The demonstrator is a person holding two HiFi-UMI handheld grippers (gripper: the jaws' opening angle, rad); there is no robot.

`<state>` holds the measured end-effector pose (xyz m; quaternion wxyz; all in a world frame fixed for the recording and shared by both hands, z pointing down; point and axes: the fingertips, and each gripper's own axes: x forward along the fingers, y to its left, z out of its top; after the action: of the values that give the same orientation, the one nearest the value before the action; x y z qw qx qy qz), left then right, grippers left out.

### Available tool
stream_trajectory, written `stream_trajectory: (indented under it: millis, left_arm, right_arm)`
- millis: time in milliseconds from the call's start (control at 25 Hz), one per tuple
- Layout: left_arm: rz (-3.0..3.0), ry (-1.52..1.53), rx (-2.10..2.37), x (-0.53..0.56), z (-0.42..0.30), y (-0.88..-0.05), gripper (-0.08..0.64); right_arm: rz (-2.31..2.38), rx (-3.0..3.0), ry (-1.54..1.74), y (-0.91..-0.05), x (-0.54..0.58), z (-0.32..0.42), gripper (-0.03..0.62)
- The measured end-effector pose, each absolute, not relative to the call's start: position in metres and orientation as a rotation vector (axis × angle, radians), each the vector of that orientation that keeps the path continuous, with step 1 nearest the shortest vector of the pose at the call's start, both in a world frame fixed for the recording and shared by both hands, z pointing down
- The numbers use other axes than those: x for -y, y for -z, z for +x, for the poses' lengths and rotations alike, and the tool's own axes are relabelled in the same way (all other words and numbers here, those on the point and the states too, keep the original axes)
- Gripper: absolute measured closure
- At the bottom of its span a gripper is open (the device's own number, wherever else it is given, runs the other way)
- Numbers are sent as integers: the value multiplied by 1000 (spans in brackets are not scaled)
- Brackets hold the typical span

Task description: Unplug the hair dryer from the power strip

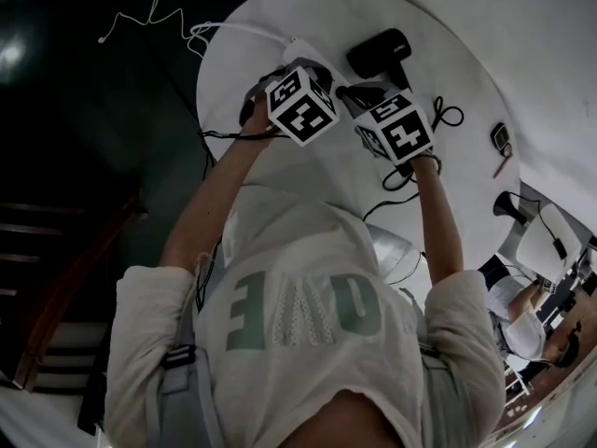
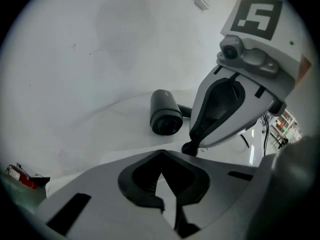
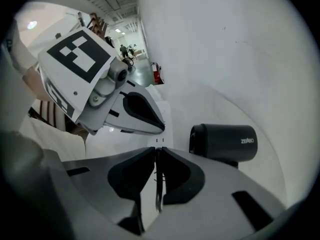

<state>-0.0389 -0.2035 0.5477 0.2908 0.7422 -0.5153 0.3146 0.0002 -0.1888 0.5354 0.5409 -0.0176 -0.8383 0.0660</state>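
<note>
Just beyond both sets of tips, on the white table point(image 1: 466, 73), lies the black hair dryer point(image 3: 225, 143), to the right of the right gripper point(image 3: 156, 151), whose jaws pinch a thin dark cord point(image 3: 158, 194). Beside it the left gripper point(image 2: 161, 156), jaws pressed together at the tips, points down at the white power strip point(image 1: 300, 49).

Round white table point(image 1: 457, 73), black hair dryer point(image 1: 378, 52) lay on it; white power strip point(image 1: 303, 49) beside; black cords point(image 1: 448, 115), small device point(image 1: 502, 138) near rim
</note>
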Motion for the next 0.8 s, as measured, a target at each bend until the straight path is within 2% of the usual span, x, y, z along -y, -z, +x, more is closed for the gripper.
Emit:
stream_trajectory:
  millis: [160, 280, 800]
  left_arm:
    - [1990, -857, 1369, 204, -40, -547, 551]
    - [1982, -760, 1367, 202, -45, -547, 551]
    - [1973, -848, 1383, 204, -44, -547, 551]
  right_arm:
    - [-11, 2121, -195, -491, 206, -30, 541]
    - [-31, 2163, -116, -452, 211, -33, 541]
    - [38, 2212, -150, -441, 201, -6, 541]
